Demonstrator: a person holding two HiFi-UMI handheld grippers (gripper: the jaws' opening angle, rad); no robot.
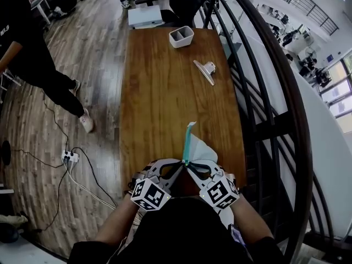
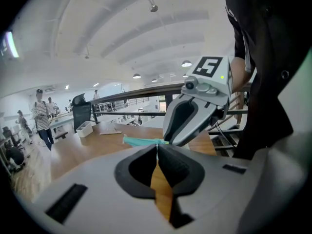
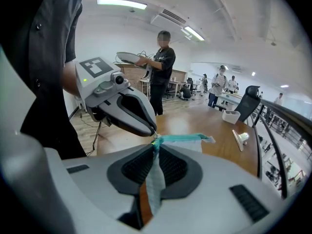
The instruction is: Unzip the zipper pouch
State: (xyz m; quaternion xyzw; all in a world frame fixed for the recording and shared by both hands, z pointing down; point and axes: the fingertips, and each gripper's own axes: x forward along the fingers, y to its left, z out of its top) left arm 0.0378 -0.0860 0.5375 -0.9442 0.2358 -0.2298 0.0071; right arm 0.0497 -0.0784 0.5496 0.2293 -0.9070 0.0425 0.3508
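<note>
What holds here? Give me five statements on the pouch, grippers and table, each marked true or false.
The right gripper grips the zipper pouch's fabric. True.
The left gripper's jaws stand wide apart. False: they are shut on the zipper pull.
A white divided container stands at the wooden table's far end. True.
The pouch lies flat at the far end. False: it is held up at the near edge.
The zipper is red. False: teal.
</note>
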